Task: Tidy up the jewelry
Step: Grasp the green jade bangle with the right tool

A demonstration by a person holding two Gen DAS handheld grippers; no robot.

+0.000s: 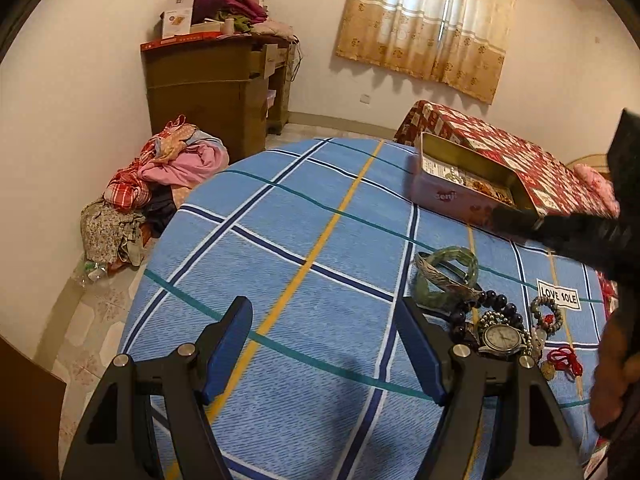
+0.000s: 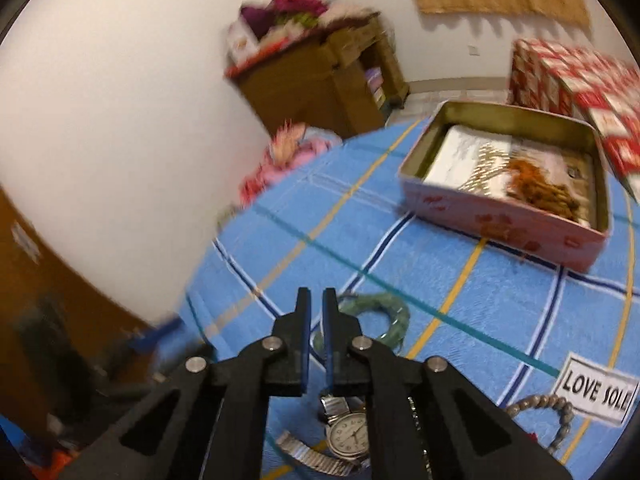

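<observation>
soft, warm daylight filters through the curtain [image 1: 426, 20] at the back wall, leaving the room evenly lit with faint shadows on the blue bedspread [image 1: 320, 264], while the left view is fairly sharp, the right is smeared by motion blur, and both bend and darken at the fisheye edges.

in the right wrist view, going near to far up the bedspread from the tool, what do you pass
wristwatch → right tool → green bangle → pink tin with jewelry inside → red patterned box
</observation>
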